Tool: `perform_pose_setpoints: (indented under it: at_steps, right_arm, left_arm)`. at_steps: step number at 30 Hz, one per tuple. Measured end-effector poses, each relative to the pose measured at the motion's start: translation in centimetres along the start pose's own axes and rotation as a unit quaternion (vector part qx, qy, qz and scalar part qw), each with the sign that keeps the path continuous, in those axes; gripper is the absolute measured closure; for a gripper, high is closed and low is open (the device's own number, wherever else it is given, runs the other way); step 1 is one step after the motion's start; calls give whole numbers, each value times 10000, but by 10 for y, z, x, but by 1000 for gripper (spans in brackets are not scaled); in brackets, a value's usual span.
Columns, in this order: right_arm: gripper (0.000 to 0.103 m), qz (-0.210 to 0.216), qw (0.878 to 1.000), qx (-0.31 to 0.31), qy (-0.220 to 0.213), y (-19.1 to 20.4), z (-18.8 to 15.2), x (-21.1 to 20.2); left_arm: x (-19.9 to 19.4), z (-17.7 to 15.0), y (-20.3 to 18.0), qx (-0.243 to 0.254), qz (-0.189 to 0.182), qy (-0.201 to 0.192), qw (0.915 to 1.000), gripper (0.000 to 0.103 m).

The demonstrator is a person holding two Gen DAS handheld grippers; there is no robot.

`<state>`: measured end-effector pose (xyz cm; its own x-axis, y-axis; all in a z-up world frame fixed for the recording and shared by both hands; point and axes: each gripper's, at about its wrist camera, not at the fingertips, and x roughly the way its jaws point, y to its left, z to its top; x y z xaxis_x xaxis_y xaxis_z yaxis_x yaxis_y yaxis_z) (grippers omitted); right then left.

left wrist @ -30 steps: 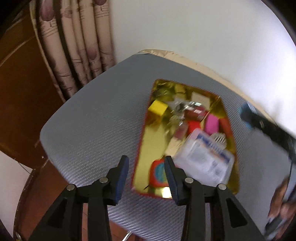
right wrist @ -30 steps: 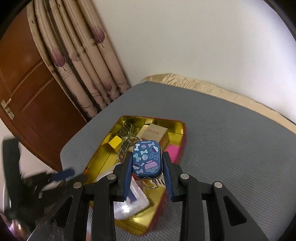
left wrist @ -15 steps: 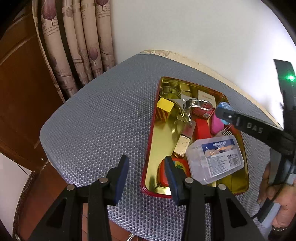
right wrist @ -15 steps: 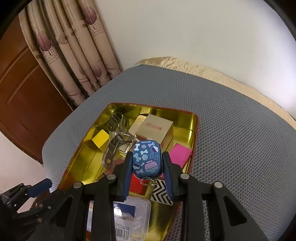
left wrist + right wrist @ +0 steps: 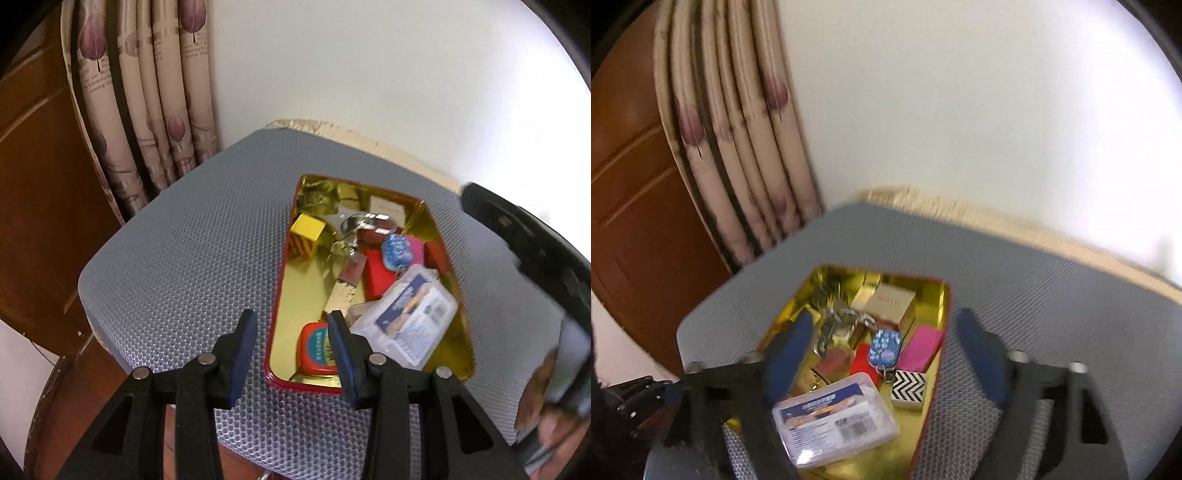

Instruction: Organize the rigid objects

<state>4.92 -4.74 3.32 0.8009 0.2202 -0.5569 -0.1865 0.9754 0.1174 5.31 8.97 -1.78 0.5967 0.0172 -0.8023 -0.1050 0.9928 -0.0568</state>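
The right gripper (image 5: pixel 886 354) has just been opening, its jaws now spread wide with nothing pressed between them, and the blue pouch (image 5: pixel 885 348) lies free in the gold tray (image 5: pixel 943 295), down among the clutter near the tray's middle. The pouch rests with its long axis running roughly from the tray's near end toward its far end, its small metal ring end pointing to the near end and touching the black-and-white zigzag block (image 5: pixel 908 389). A pink block (image 5: pixel 919 349) lies just beside it toward the tray's right edge, a red block (image 5: pixel 862 363) on its other side. At the far end sits a tan box (image 5: pixel 890 302) with red lettering too blurred to read. At the near end the clear plastic case (image 5: pixel 836 417) carries a blue-and-white label with a barcode; its print is too small to make out. The left gripper (image 5: pixel 291 334) hovers over the tray's near left corner, jaws narrowly apart and empty, with a red tape measure (image 5: pixel 314 347) showing a round blue-and-orange label beneath them. A yellow cube (image 5: pixel 308 230) sits by the tray's left edge. The tray rests on the grey mesh seat (image 5: pixel 184 258).
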Motion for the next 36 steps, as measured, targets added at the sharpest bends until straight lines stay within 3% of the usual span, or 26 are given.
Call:
perform_pose_setpoints:
  at_steps: [3, 6, 11, 23, 36]
  right_arm:
    - [9, -405, 9981, -159, -431, 12, -6, -33]
    - [3, -808, 9936, -169, -771, 19, -13, -63]
    - [1, -1175, 9879, 136, -1004, 16, -18, -100]
    - [1, -1358, 9874, -45, -814, 30, -59, -126]
    - [1, -1386, 9855, -156, -967, 41, -63, -143]
  left_arm:
    - [-17, 1, -4, 3, -168, -201, 9997, 63]
    - [-37, -2, -14, 145, -67, -504, 9986, 63]
    - [-60, -15, -24, 326, -70, -648, 9973, 63]
    - [-93, -44, -11, 142, -100, -873, 9960, 63]
    - [-115, -49, -7, 65, -136, -1358, 9906, 63]
